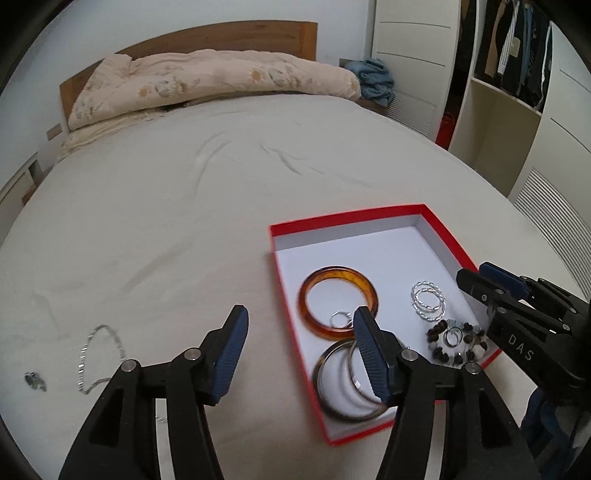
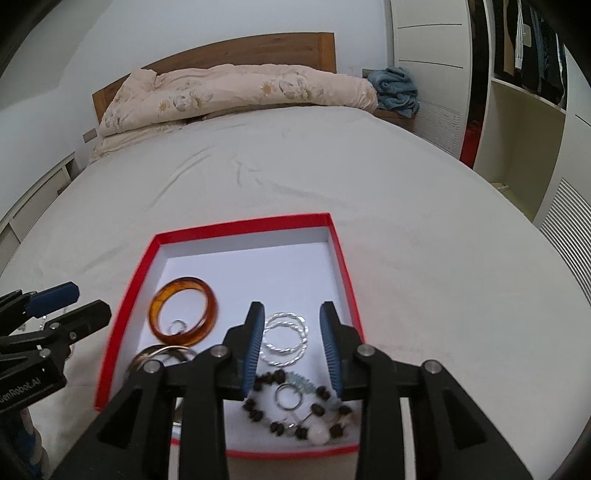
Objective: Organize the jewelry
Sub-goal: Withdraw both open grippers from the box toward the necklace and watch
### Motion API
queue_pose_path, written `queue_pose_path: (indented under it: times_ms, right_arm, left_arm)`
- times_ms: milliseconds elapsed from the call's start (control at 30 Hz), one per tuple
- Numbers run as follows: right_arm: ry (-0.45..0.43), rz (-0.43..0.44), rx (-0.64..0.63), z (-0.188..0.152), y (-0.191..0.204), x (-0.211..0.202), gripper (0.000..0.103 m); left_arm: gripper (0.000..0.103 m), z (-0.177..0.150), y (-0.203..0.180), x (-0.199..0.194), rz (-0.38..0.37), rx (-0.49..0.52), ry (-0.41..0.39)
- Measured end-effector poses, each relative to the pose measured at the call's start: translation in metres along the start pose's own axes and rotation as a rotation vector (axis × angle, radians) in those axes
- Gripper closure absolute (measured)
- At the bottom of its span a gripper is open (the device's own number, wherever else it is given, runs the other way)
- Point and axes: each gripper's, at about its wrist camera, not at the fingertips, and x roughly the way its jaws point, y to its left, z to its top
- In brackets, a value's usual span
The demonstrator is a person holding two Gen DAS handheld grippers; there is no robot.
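I see the red box (image 2: 341,258) on the bed (image 1: 184,206) with the amber bangle (image 2: 183,311) inside at 10 o'clock. My left gripper (image 1: 299,338) and right gripper (image 2: 291,334) both have fingers apart, holding nothing

- This is a bedroom in somebody's home.
- A wide bed (image 1: 207,192) under a pale sheet fills most of it, with a wooden headboard (image 1: 229,35) against the wall.
- A floral quilt (image 1: 207,79) lies bunched at the head end.
- To one side an open wardrobe (image 1: 517,55) holds hanging clothes.
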Motion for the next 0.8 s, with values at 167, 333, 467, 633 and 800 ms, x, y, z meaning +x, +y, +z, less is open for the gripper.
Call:
queue_pose_path:
  times_ms: [167,333,467,633,800]
  right_arm:
    - [-0.011,0.003,-0.019,0.002,0.016,-0.023,0.073]
    - [-0.021,0.004,-0.044,0.003,0.033,-0.047,0.073]
    - [-0.022,0.014,-0.061,0.005,0.046,-0.060,0.073]
    - [-0.019,0.035,-0.092,0.005,0.070,-0.074,0.073]
    - [-0.012,0.063,-0.125,0.004,0.096,-0.083,0.073]
  left_arm:
    - [0.040,-0.007,0.016,-0.030,0.022,-0.026,-0.012]
    - [0.040,-0.015,0.026,-0.058,0.063,-0.034,-0.022]
    - [0.039,-0.021,0.037,-0.079,0.080,-0.056,-0.024]
    - [0.039,-0.028,0.055,-0.102,0.100,-0.087,-0.039]
    - [0.038,-0.038,0.077,-0.123,0.123,-0.124,-0.048]
